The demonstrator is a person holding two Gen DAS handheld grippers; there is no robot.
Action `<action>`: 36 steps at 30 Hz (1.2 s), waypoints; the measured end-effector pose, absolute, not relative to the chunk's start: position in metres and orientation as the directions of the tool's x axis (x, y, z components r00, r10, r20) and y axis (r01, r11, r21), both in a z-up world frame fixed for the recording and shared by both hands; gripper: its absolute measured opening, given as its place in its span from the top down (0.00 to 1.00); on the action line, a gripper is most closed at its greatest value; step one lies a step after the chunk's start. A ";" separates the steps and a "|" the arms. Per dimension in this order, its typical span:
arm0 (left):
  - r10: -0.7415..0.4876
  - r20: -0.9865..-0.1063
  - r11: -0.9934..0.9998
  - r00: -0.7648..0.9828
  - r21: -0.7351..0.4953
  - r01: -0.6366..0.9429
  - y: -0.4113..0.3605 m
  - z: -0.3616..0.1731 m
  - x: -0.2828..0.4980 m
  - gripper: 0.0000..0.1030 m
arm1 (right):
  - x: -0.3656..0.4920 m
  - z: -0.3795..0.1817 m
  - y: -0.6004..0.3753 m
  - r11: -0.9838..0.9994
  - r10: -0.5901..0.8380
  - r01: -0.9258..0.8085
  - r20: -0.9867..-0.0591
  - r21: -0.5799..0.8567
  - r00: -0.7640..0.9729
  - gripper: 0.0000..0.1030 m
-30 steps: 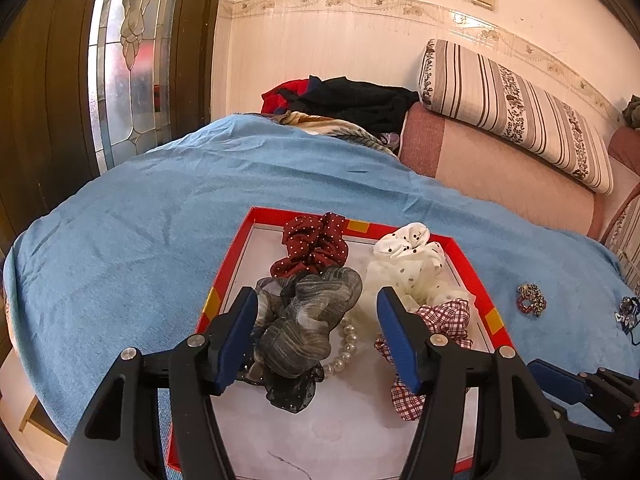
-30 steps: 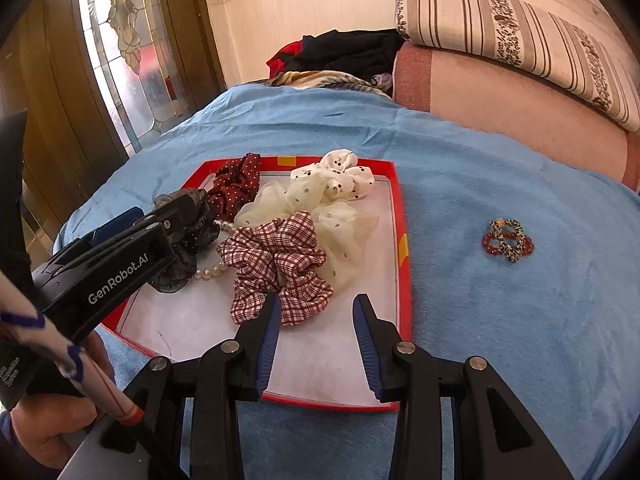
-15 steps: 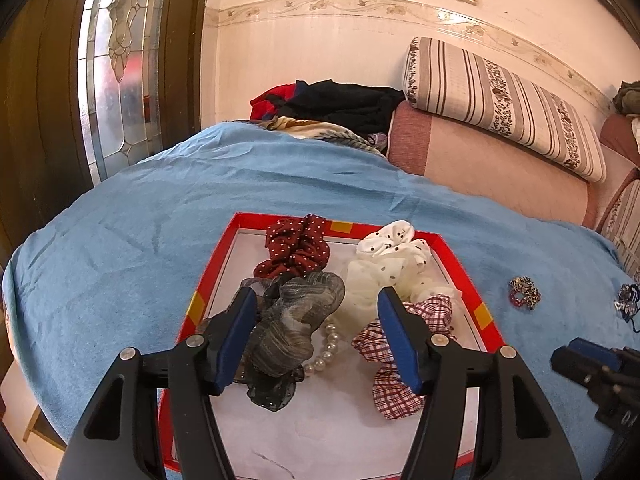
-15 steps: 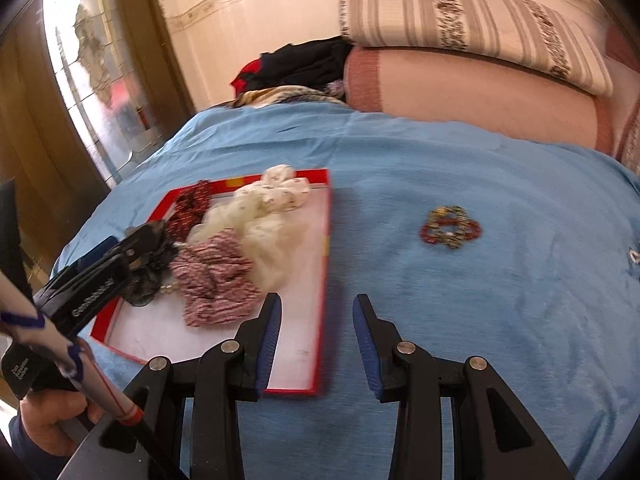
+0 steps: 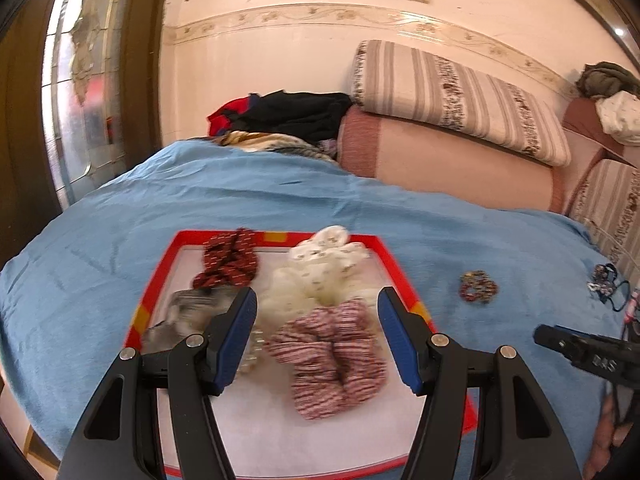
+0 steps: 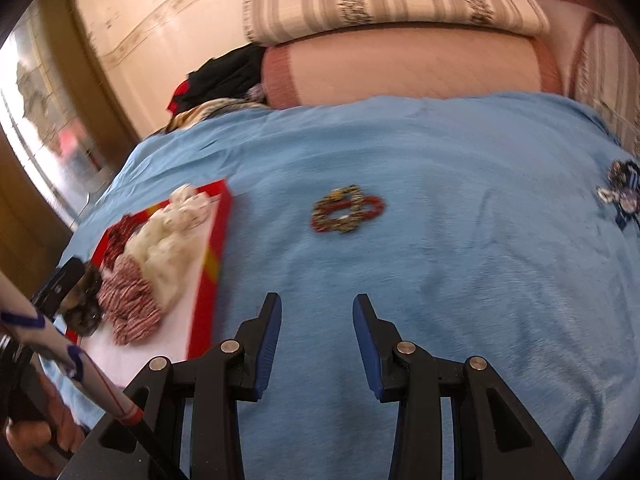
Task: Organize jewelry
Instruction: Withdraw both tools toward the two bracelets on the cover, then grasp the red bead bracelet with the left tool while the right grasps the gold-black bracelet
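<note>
A red-rimmed tray (image 5: 404,268) (image 6: 216,264) lies on the blue bed cover. It holds a dark red scrunchie (image 5: 228,258), a cream dotted one (image 5: 320,264), a red plaid one (image 5: 332,356), a grey one (image 5: 192,308) and pearl beads (image 5: 250,360). My left gripper (image 5: 318,334) is open and empty above the tray, over the plaid scrunchie. A red and gold beaded bracelet (image 6: 346,210) (image 5: 478,286) lies on the cover right of the tray. My right gripper (image 6: 316,344) is open and empty, above the cover in front of the bracelet.
A dark blue hair piece (image 6: 622,196) (image 5: 604,282) lies at the cover's right edge. Pink and striped cushions (image 5: 448,136) and a heap of clothes (image 5: 280,120) are behind the bed. A glass door (image 5: 76,92) is at the left.
My right gripper has swung right, off the tray, toward the beaded bracelet. My left gripper has shifted right from over the grey scrunchie to over the plaid one. Both stay open.
</note>
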State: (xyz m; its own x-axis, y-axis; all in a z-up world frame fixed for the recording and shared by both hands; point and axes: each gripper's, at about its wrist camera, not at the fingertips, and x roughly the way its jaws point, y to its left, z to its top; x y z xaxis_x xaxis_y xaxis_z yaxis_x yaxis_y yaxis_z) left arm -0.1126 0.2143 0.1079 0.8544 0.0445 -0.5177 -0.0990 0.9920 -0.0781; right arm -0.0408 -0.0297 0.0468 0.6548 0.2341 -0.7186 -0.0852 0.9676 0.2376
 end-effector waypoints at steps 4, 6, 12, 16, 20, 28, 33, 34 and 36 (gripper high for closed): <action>-0.013 -0.536 0.994 0.844 -0.099 -0.047 0.197 0.112 -0.100 0.40 | -0.027 0.044 -0.054 0.962 0.226 -0.034 -0.722 0.271 0.654 0.61; -0.056 -0.550 0.992 0.833 -0.126 -0.017 0.187 0.113 -0.088 0.40 | -0.017 0.043 -0.063 0.957 0.233 -0.021 -0.722 0.290 0.652 0.62; -0.190 -0.628 0.979 0.754 -0.182 0.096 0.148 0.098 -0.051 0.40 | 0.017 0.044 -0.063 0.958 0.241 -0.045 -0.714 0.282 0.657 0.63; -0.230 -0.650 0.972 0.725 -0.187 0.141 0.136 0.087 -0.043 0.40 | 0.041 0.040 -0.053 0.967 0.236 -0.083 -0.724 0.241 0.648 0.64; -0.230 -0.655 0.972 0.720 -0.187 0.140 0.135 0.083 -0.040 0.40 | 0.065 0.029 -0.048 0.965 0.248 -0.095 -0.741 0.243 0.623 0.66; -0.232 -0.664 0.972 0.711 -0.180 0.150 0.130 0.080 -0.036 0.40 | 0.092 0.003 -0.037 0.975 0.220 -0.118 -0.790 0.186 0.573 0.86; -0.230 -0.673 0.973 0.703 -0.173 0.152 0.125 0.080 -0.032 0.40 | 0.085 0.009 -0.044 0.983 0.180 -0.098 -0.771 0.153 0.611 0.93; -0.232 -0.675 0.973 0.700 -0.176 0.152 0.124 0.081 -0.030 0.40 | 0.085 0.012 -0.049 0.983 0.183 -0.086 -0.772 0.165 0.609 0.93; -0.235 -0.678 0.972 0.696 -0.178 0.156 0.118 0.084 -0.025 0.40 | 0.080 0.018 -0.061 0.982 0.181 -0.064 -0.776 0.180 0.604 0.93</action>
State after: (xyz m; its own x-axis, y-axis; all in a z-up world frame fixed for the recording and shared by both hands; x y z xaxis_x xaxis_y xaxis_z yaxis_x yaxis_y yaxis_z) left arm -0.0252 0.1180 0.0835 0.6960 -0.2355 -0.6783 0.1556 0.9717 -0.1776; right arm 0.0804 -0.0613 0.0184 0.6040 0.1815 -0.7760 -0.0636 0.9816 0.1801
